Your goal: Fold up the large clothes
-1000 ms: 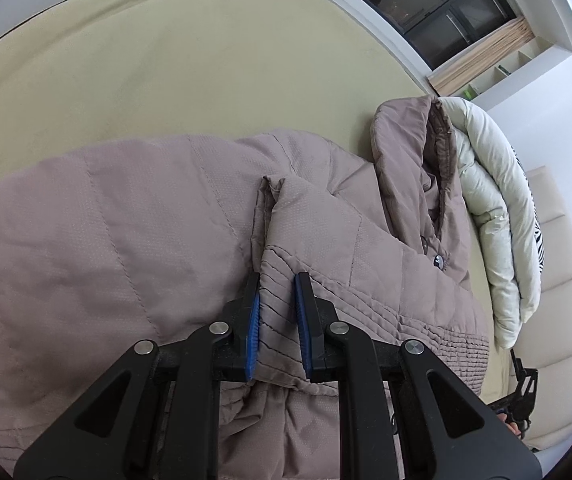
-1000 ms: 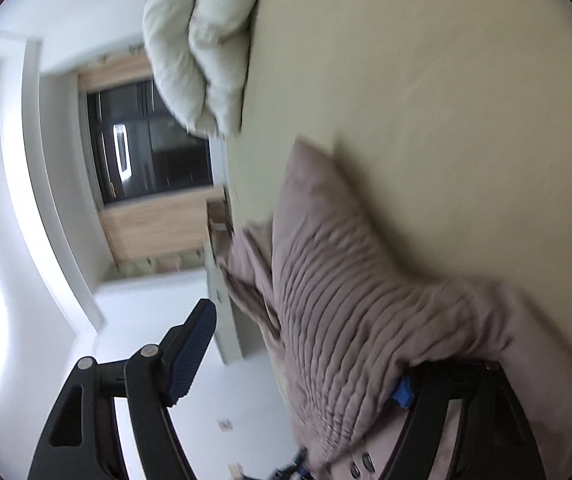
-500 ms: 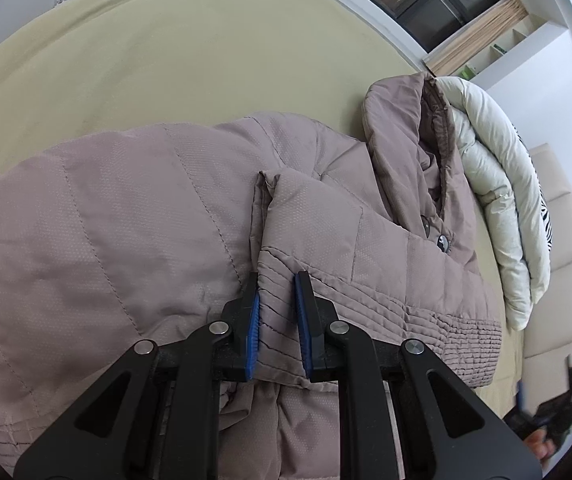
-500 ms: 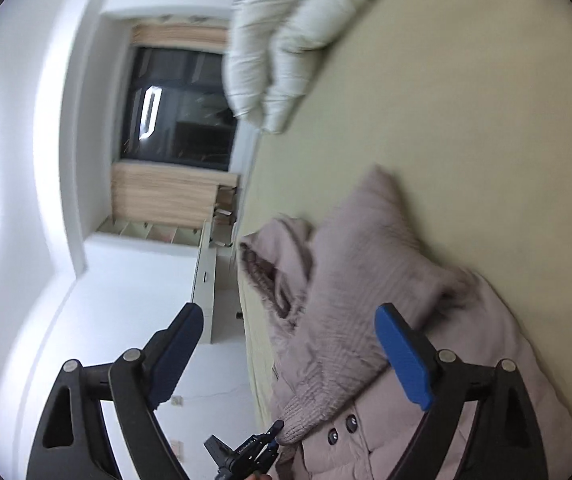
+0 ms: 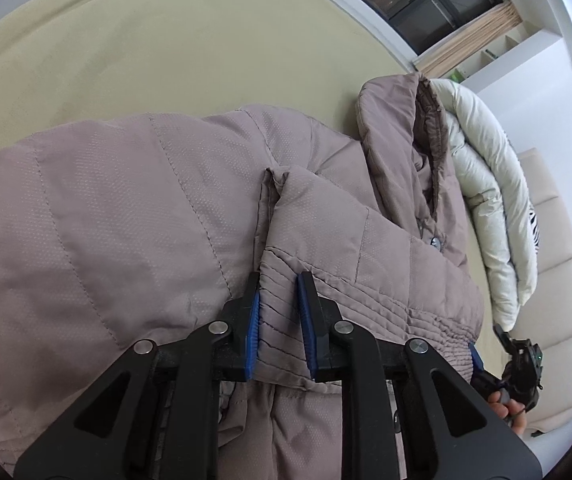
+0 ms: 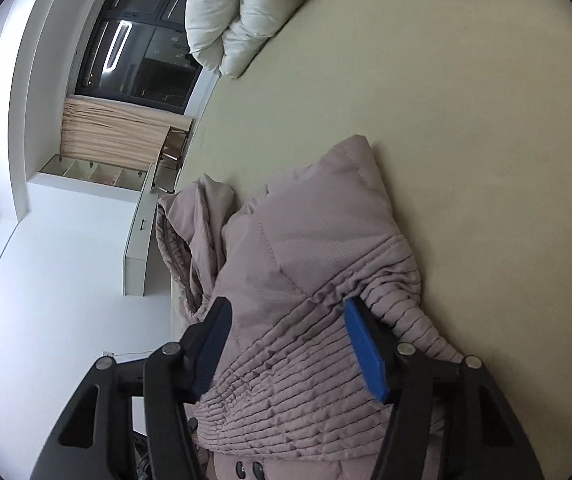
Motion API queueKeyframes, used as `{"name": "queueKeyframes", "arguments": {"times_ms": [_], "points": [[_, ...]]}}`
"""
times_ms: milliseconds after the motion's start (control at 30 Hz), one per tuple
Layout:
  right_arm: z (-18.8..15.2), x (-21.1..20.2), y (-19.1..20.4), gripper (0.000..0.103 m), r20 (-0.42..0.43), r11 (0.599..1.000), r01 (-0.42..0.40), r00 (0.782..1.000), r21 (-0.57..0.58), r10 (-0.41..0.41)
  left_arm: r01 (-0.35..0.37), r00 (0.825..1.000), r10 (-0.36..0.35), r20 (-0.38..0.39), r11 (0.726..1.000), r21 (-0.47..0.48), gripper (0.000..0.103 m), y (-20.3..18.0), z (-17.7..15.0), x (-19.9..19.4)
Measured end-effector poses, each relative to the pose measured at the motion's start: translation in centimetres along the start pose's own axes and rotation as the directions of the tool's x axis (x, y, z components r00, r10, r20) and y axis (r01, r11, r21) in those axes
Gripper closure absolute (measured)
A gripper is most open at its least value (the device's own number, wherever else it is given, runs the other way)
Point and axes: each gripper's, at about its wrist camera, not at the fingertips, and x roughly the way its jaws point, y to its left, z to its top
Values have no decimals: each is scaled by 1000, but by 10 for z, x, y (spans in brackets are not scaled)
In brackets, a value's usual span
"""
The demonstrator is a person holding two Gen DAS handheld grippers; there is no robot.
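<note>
Between the blue pads of the left gripper [image 5: 279, 312] sits the ribbed hem band [image 5: 366, 304] of a mauve quilted jacket [image 5: 106, 220], the two fingers pinched tight on that ribbing with the folded panel lying over the jacket's body. Off at the band's far end the right gripper [image 6: 286, 344] has its jaws spread wide on either side of the same ribbed band, one pad against the fabric and the other well off it, so it grips nothing yet. Beyond both tools the jacket spreads across a beige bed [image 5: 166, 40], collar [image 5: 426, 120] standing up toward a rolled cream duvet [image 5: 486, 168] near the headboard. My worry is the uneven hold: if the left side pulls or lifts before the right jaws clamp, the band would likely swing from one corner, skewing the fold and dragging the puffy layers out of line. Slippery shell fabric may also slide out of a shallow pinch, and the thick ribbing could bunch between wide jaws. Both tools reach low and forward over the bed, fingers nearly level with the cloth, the right one rolled over onto its side.
</note>
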Motion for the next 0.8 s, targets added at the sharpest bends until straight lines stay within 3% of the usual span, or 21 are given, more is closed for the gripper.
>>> {"name": "queueKeyframes", "arguments": {"times_ms": [67, 100, 167, 267, 300, 367, 467, 533, 633, 800], "points": [[2, -17, 18, 3, 84, 998, -68, 994, -6, 68, 8, 1000, -8, -2, 1000, 4, 85, 1, 0, 1], [1, -21, 26, 0, 108, 996, -83, 991, -20, 85, 12, 1000, -12, -3, 1000, 7, 85, 1, 1, 2], [7, -10, 39, 0, 85, 995, -86, 992, -49, 90, 17, 1000, -17, -2, 1000, 12, 85, 1, 3, 3], [9, 29, 19, 4, 18, 998, 46, 999, -46, -45, 26, 1000, -26, 5, 1000, 8, 81, 3, 5, 7], [4, 37, 5, 5, 12, 996, 57, 998, -67, -56, 35, 999, -35, 6, 999, 16, 77, 3, 5, 9], [1, 39, 3, 5, 37, 991, 38, 999, -127, -34, 47, 999, -47, 6, 999, 27, 77, 3, 6, 10], [1, 23, 11, 6, 35, 996, 25, 999, -88, -22, 49, 999, -49, 10, 999, 6, 73, 9, 11, 1], [-3, 3, 19, 5, 71, 998, 19, 997, -60, -15, 26, 999, -26, 36, 1000, -4, 54, 13, 12, -15], [-23, -28, 37, 2, 88, 994, -7, 996, -106, 16, -13, 994, 12, 105, 1000, 5, 46, 21, 4, -59], [-88, -45, 65, 2, -36, 978, -55, 998, -200, 48, -48, 973, 43, 225, 999, 15, 45, 41, -58, -154]]}}
